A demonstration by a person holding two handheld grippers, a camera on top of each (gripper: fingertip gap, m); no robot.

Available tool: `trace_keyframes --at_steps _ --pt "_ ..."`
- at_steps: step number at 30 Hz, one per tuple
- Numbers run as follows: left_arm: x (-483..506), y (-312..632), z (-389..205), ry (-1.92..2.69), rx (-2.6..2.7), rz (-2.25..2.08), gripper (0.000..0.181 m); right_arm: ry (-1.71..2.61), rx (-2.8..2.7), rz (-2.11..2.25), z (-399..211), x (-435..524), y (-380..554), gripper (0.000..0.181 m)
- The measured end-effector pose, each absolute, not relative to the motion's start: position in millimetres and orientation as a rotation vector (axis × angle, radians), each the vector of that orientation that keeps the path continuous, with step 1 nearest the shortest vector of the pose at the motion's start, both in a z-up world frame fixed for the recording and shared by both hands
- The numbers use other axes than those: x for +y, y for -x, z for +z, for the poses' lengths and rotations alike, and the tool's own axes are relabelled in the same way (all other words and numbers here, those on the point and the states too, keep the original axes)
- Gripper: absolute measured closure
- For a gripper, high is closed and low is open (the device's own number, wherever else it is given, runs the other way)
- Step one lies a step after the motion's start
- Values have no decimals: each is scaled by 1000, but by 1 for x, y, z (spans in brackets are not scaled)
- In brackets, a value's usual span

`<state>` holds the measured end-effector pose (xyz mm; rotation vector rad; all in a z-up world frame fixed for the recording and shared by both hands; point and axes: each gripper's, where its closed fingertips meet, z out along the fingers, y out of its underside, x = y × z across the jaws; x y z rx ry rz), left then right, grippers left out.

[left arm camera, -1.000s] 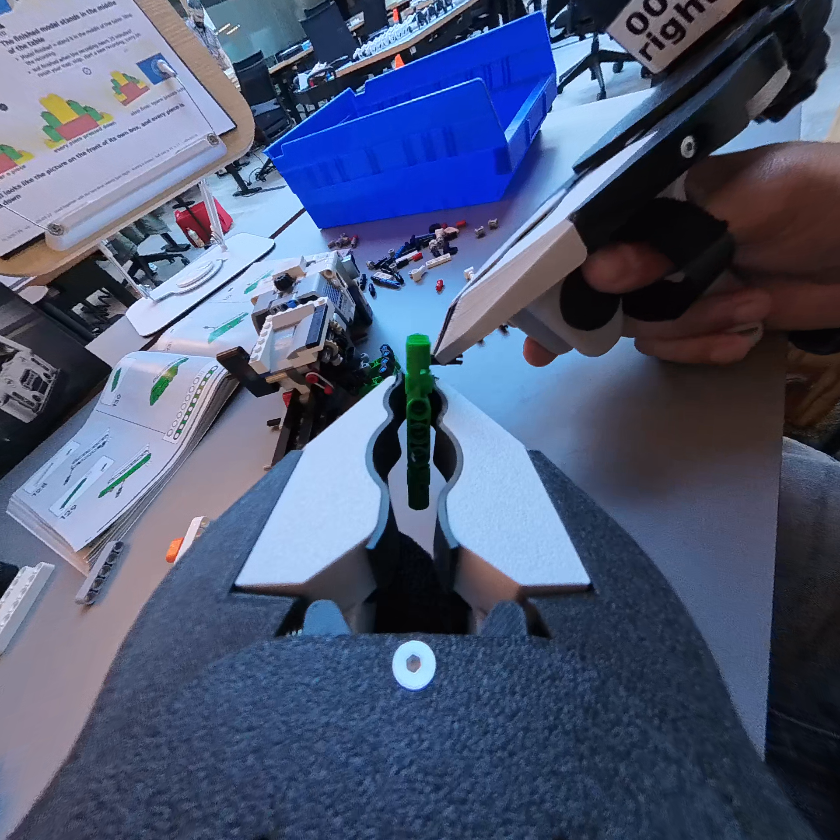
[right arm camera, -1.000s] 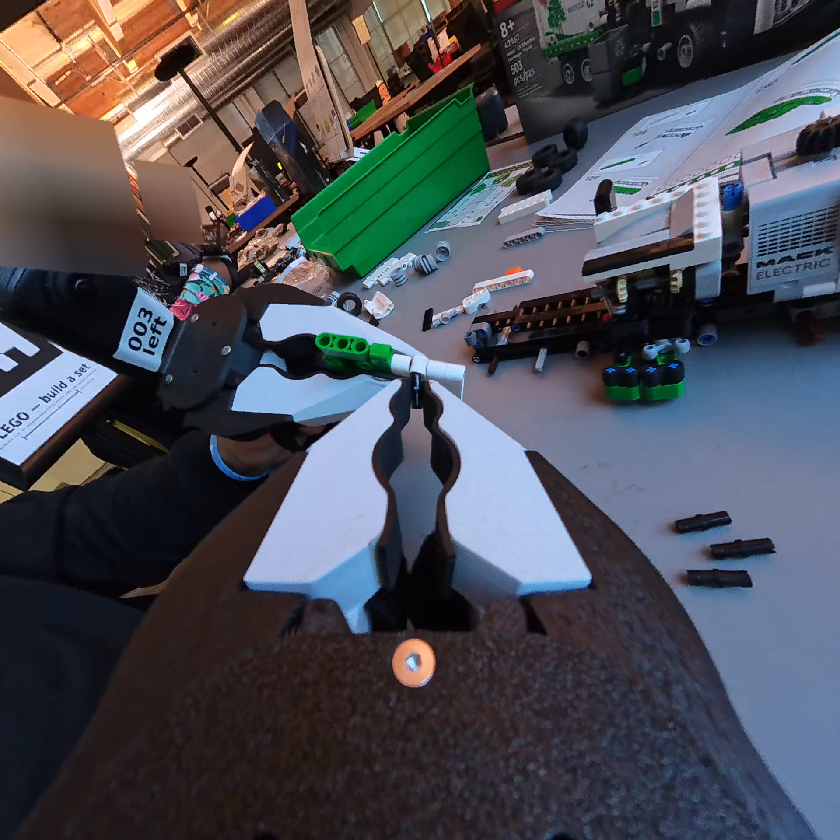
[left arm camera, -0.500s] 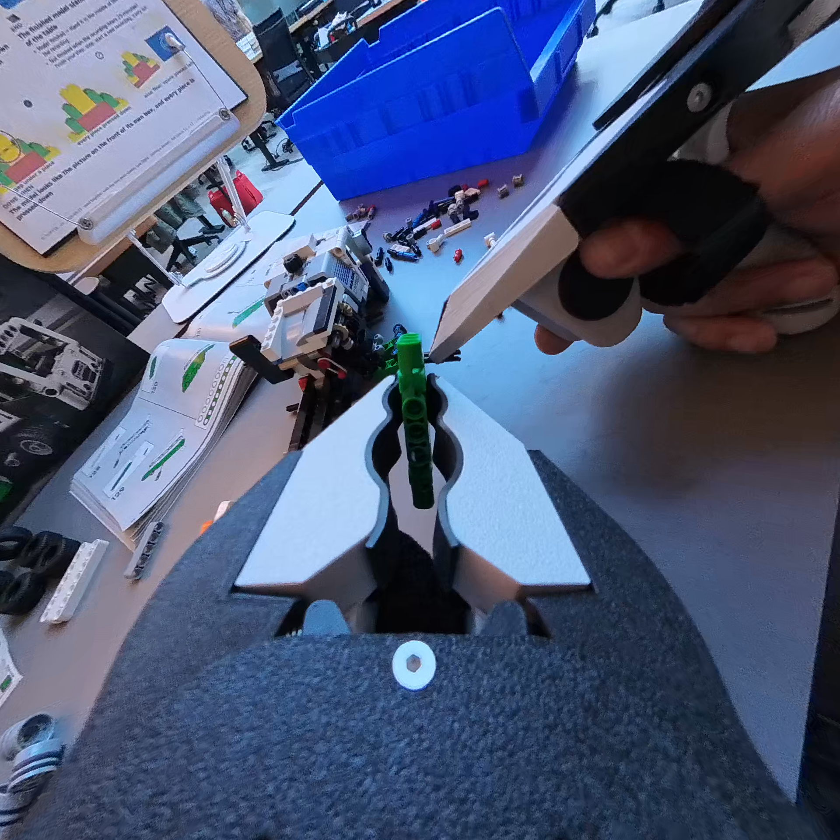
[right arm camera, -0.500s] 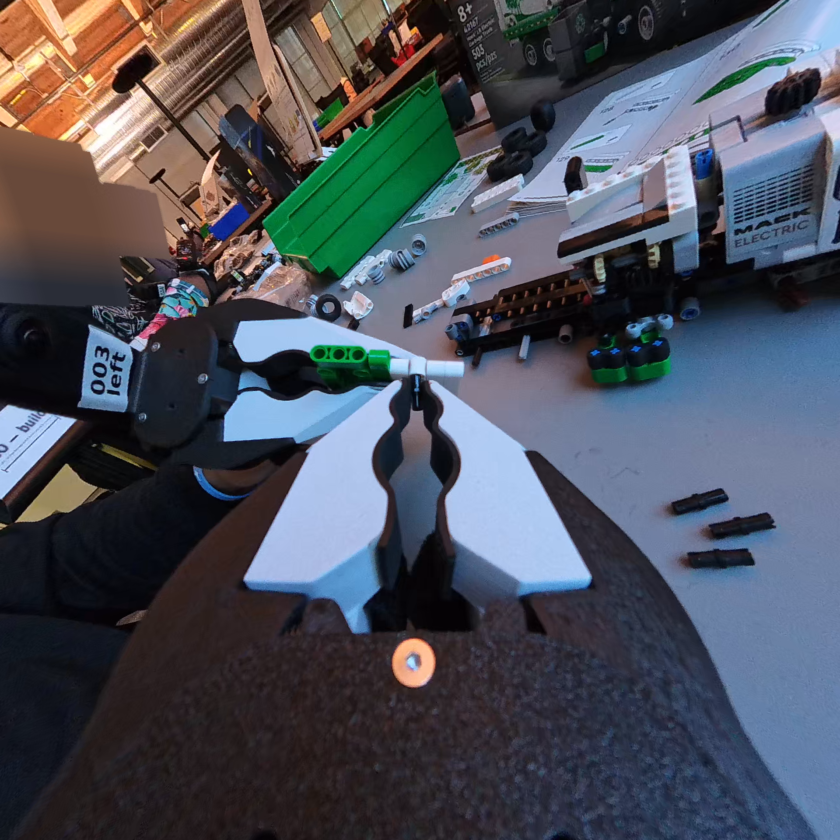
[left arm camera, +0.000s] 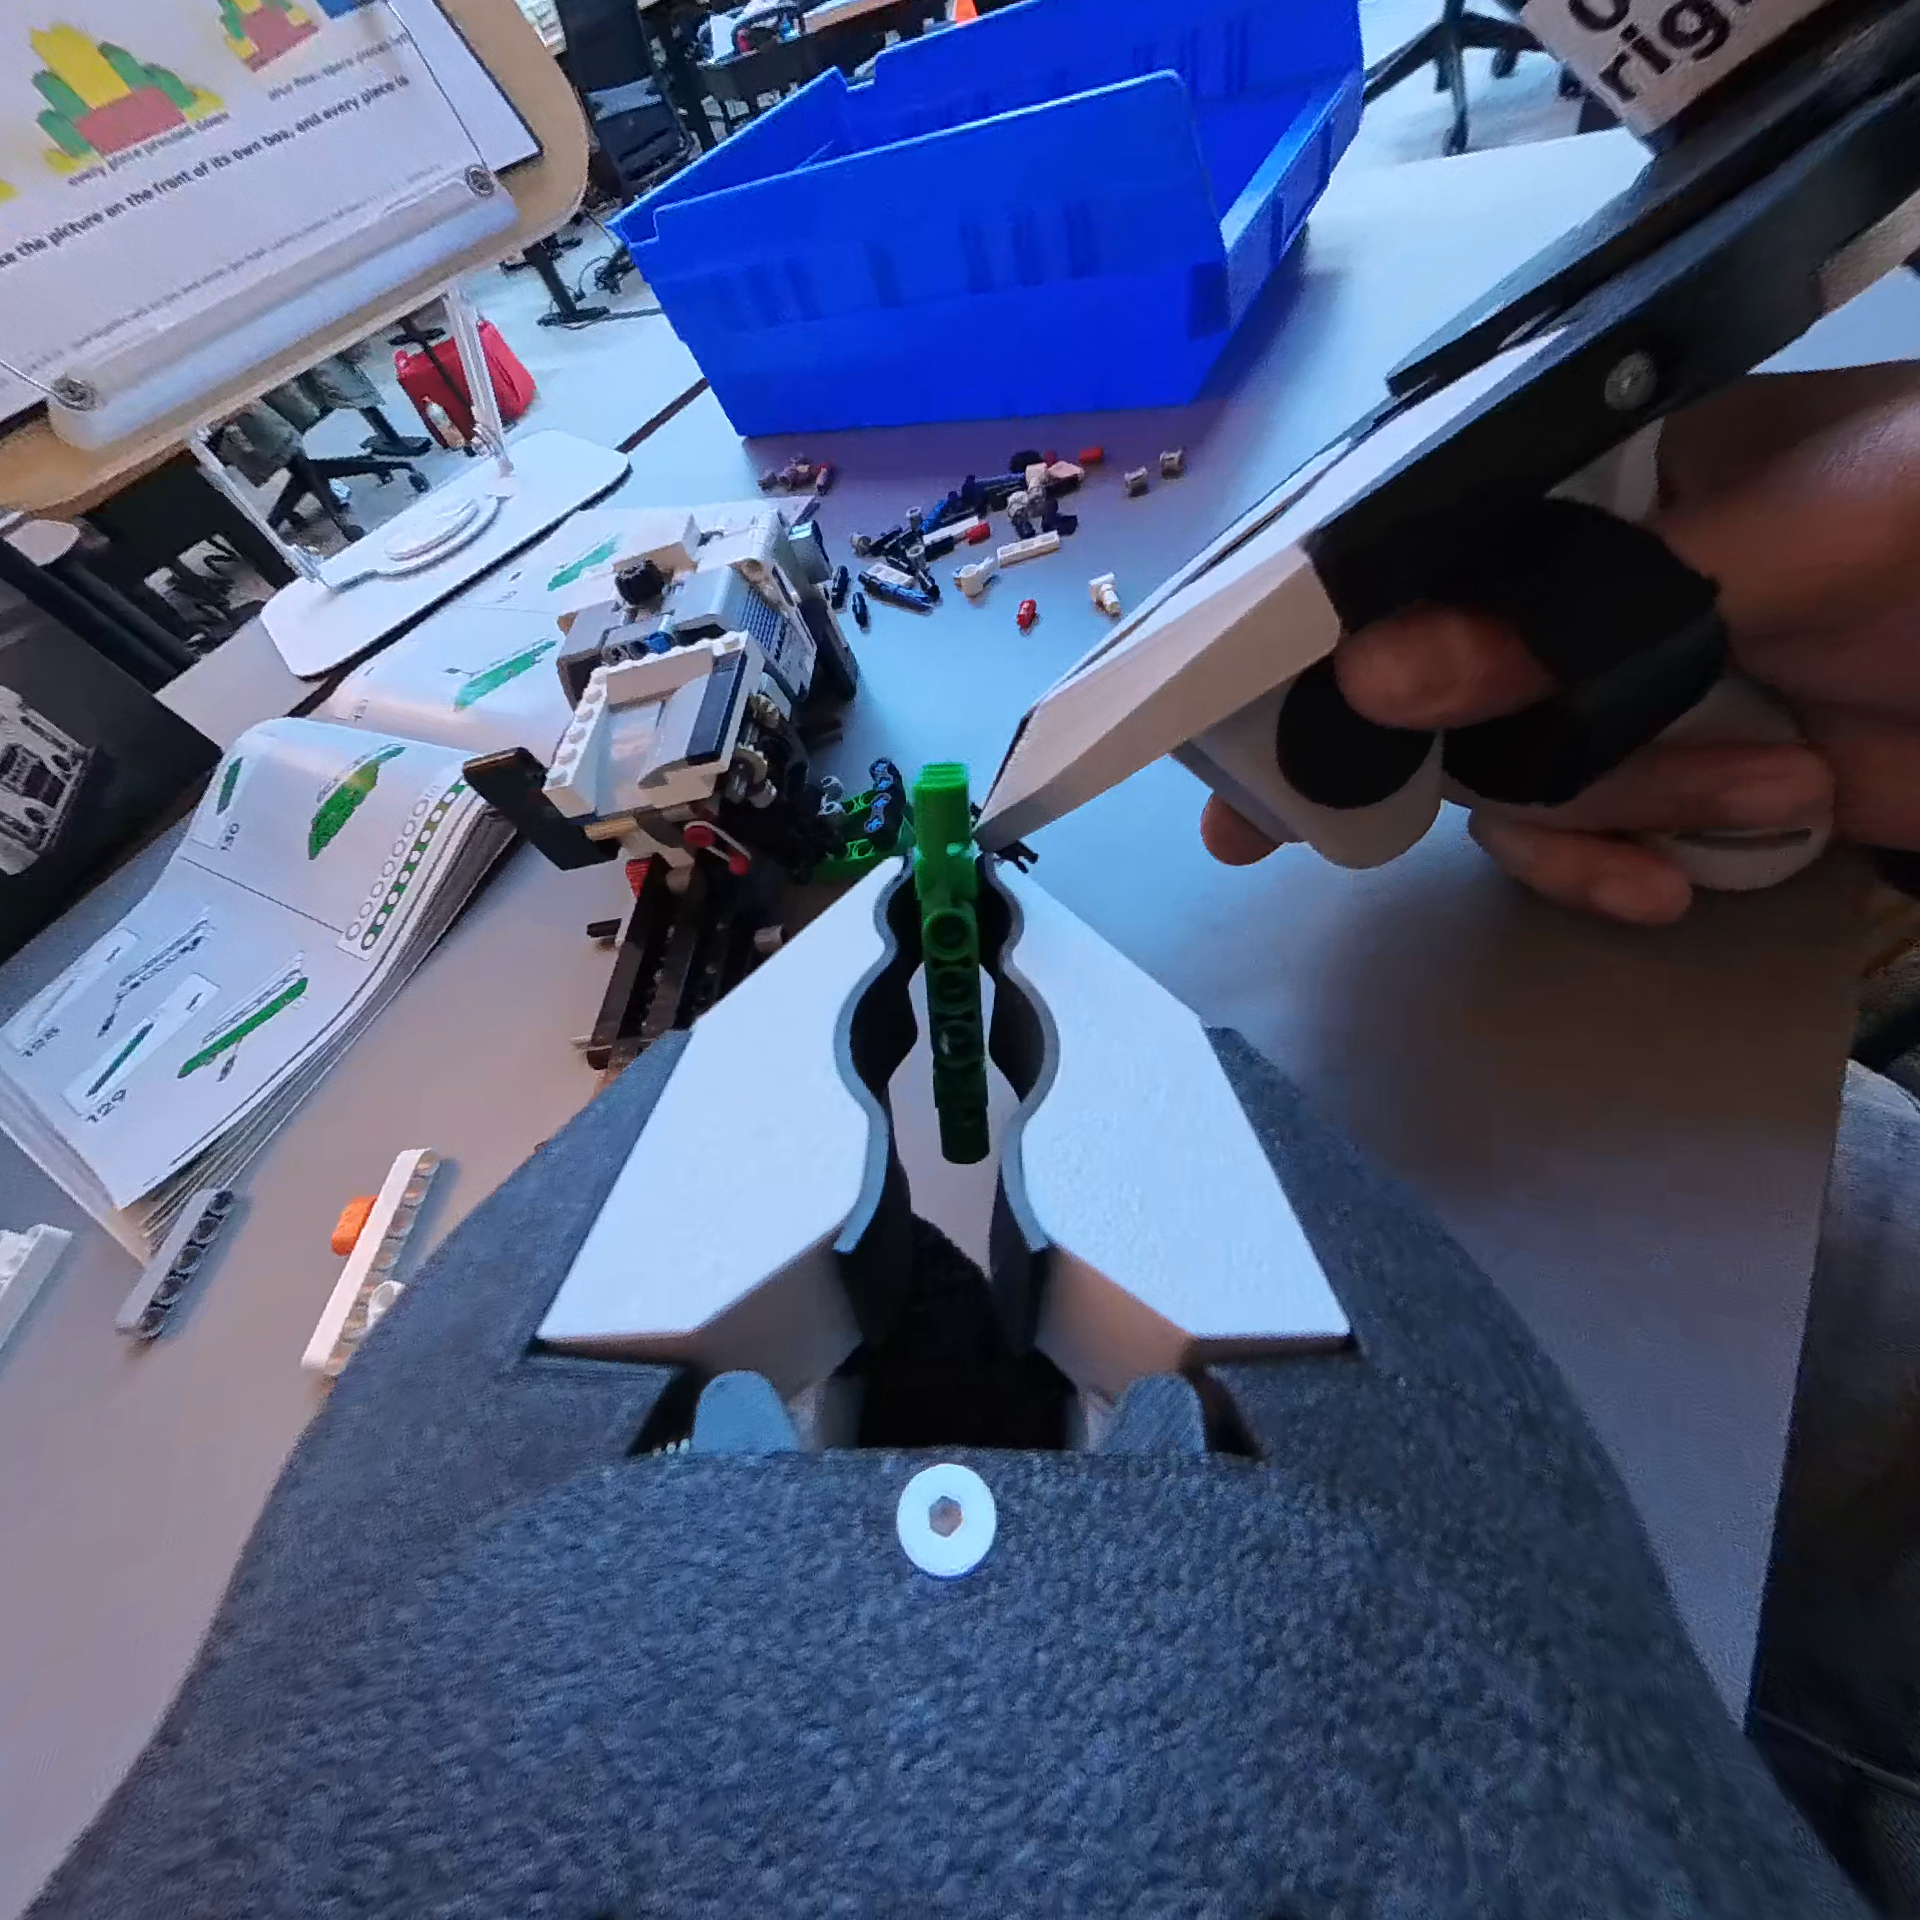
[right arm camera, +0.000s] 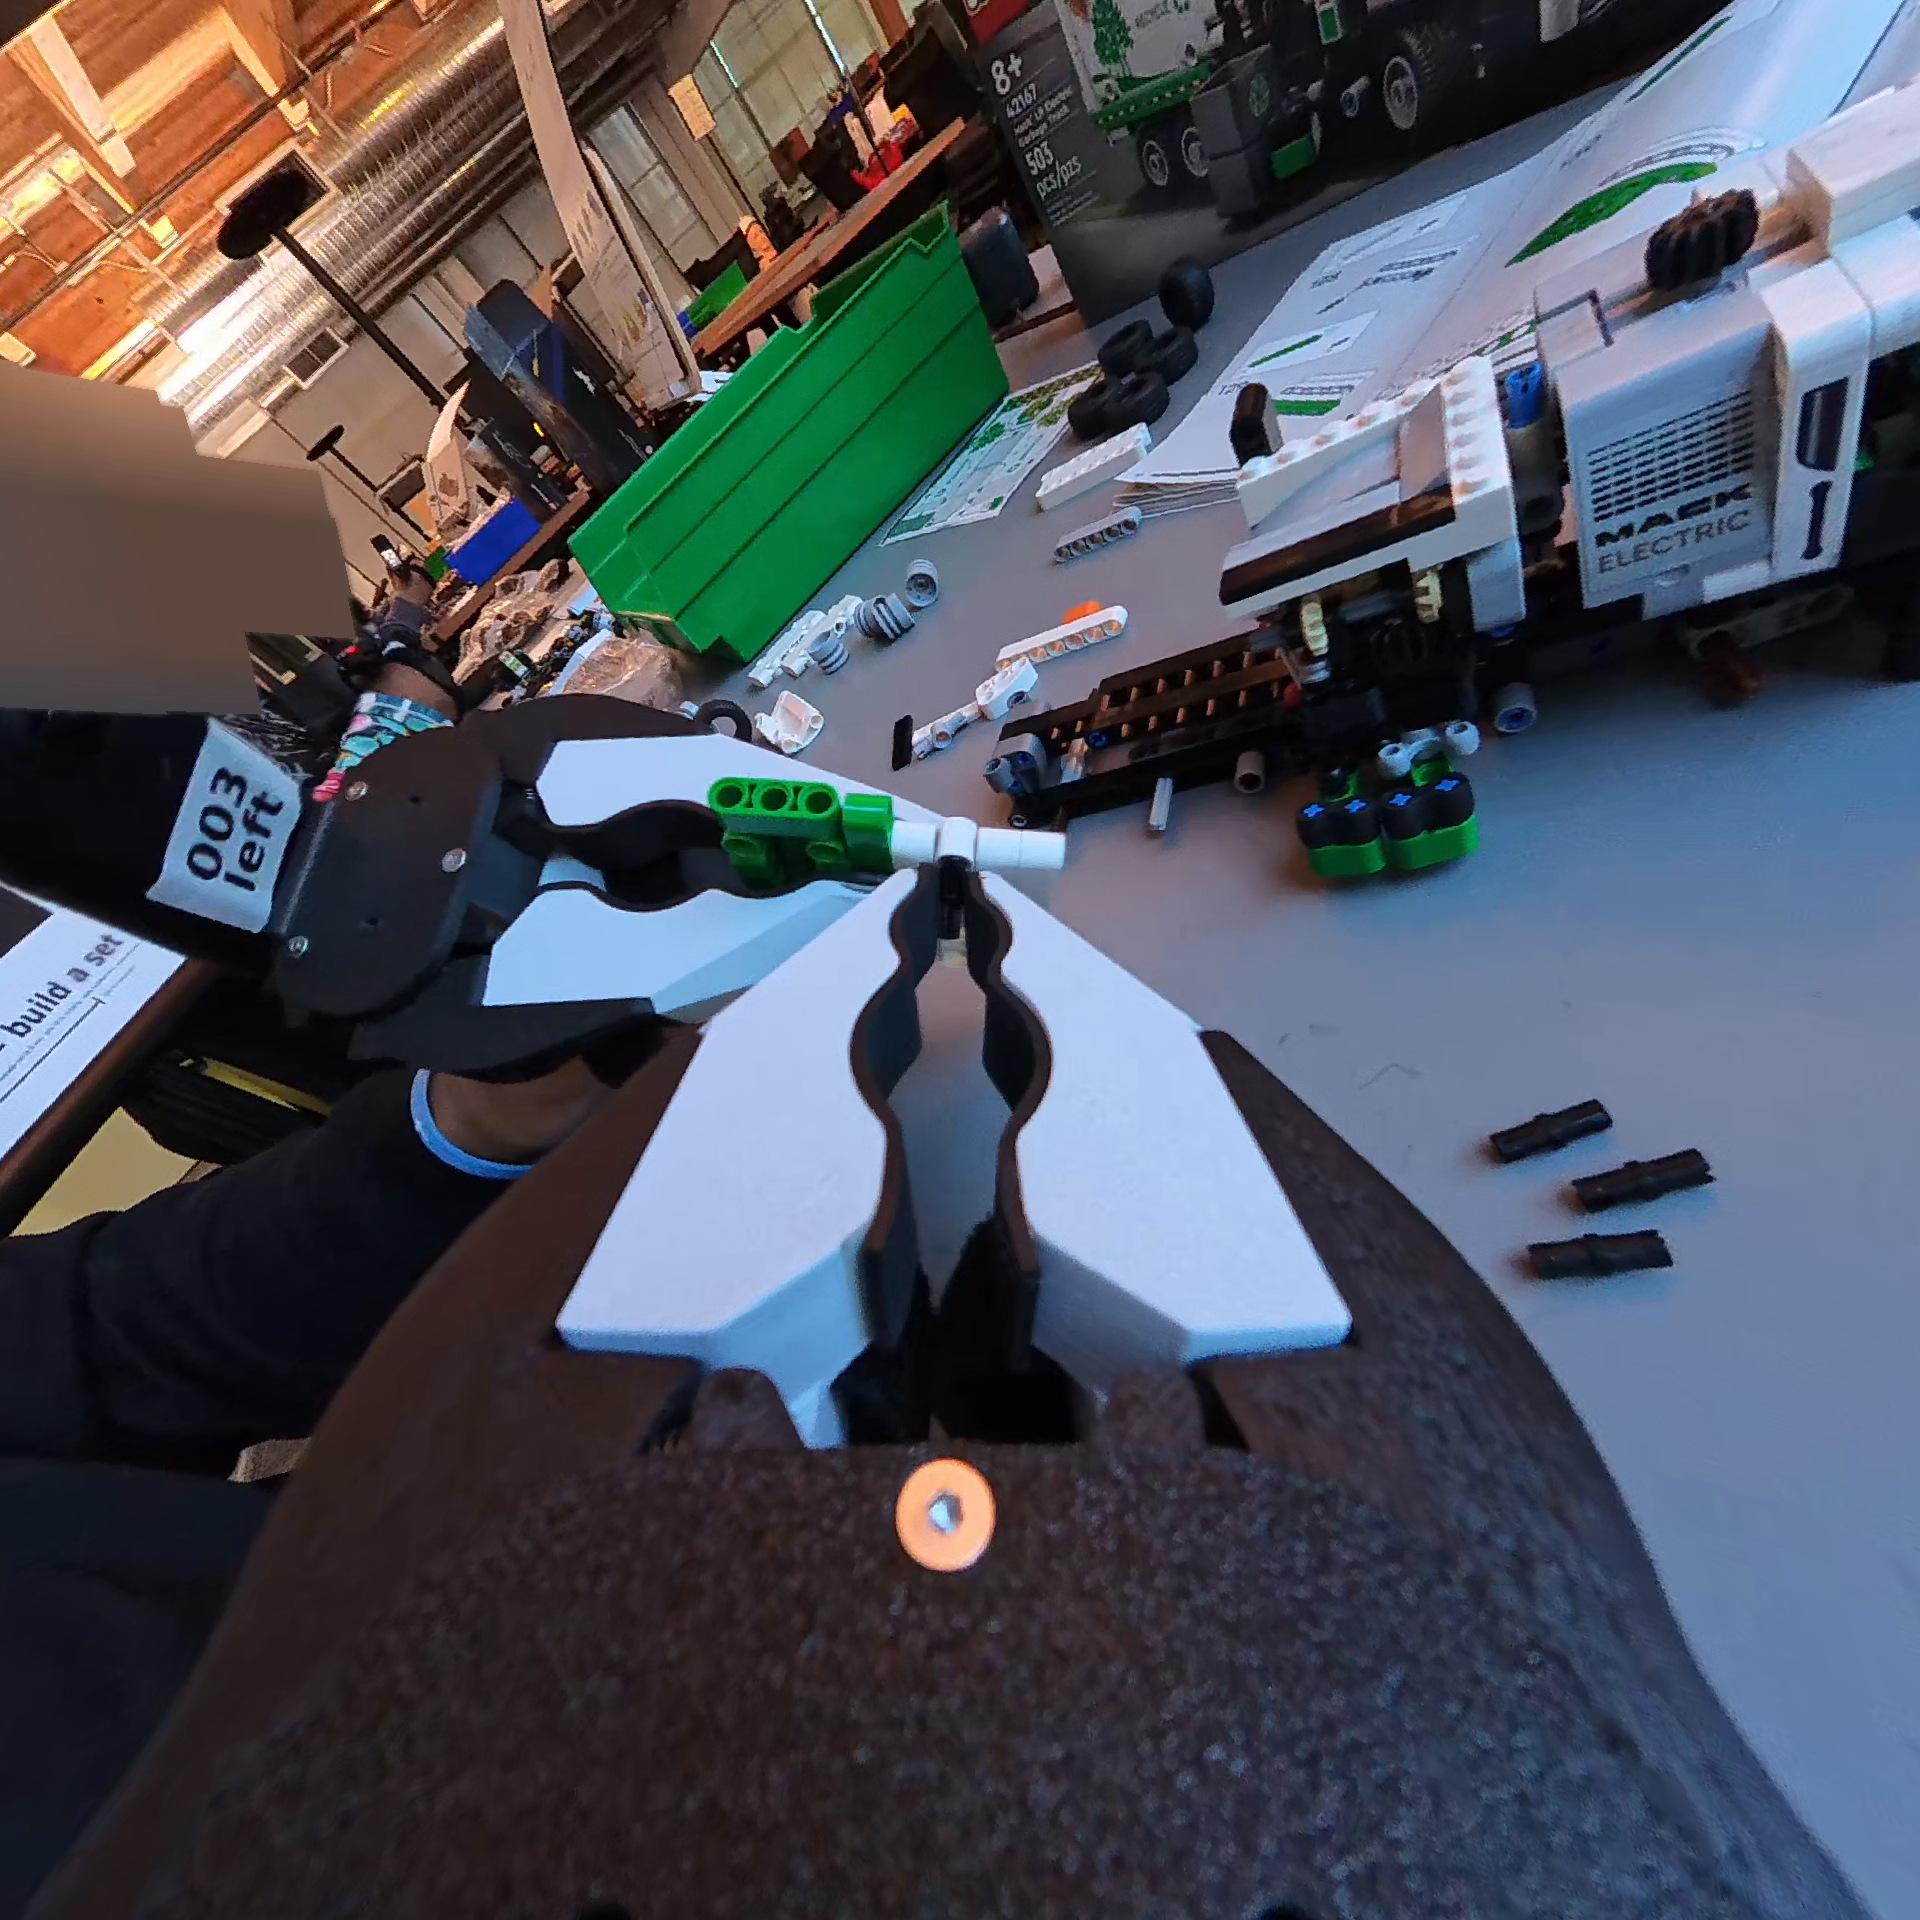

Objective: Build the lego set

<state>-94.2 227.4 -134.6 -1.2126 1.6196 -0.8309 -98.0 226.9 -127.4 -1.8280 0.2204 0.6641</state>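
Grey worktop point(right arm camera: 1558, 935) is strewn with loose parts beside the half-built truck point(right arm camera: 1558, 540). By the left gripper point(left arm camera: 943, 883), jaws pinching, a green beam point(left arm camera: 951, 966) is held lengthwise, a white connector point(right arm camera: 977, 844) at its tip. A small black pin point(right arm camera: 948, 896), pinched by the right gripper point(right arm camera: 945, 904), is aimed crosswise at that connector, which only the right wrist view shows.

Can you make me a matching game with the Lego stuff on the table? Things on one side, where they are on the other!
Things:
1. green beam
2. black pin
3. three black pins
4. truck

Places:
A. lying loose on the table
B. held in the left claw
C. standing on the table, half built
D. pinched in the right claw

Pairs: 1-B, 2-D, 3-A, 4-C
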Motion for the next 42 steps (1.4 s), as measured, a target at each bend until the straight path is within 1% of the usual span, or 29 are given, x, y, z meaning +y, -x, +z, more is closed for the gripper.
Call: trace_keyframes --at_steps 1,11,23,36,42 --pt "227 94 -135 1211 1620 -830 174 1826 222 672 -127 227 98 178" --pt "224 96 -134 1105 1649 -765 175 1852 162 681 -129 220 100 178" --pt "206 103 -152 788 1819 -556 174 2034 -42 636 -149 201 108 179" --pt "206 115 -166 646 1918 -415 174 2169 -123 636 -168 200 120 179" --pt "205 114 -163 713 1914 -515 174 2139 -122 654 -164 199 120 179"
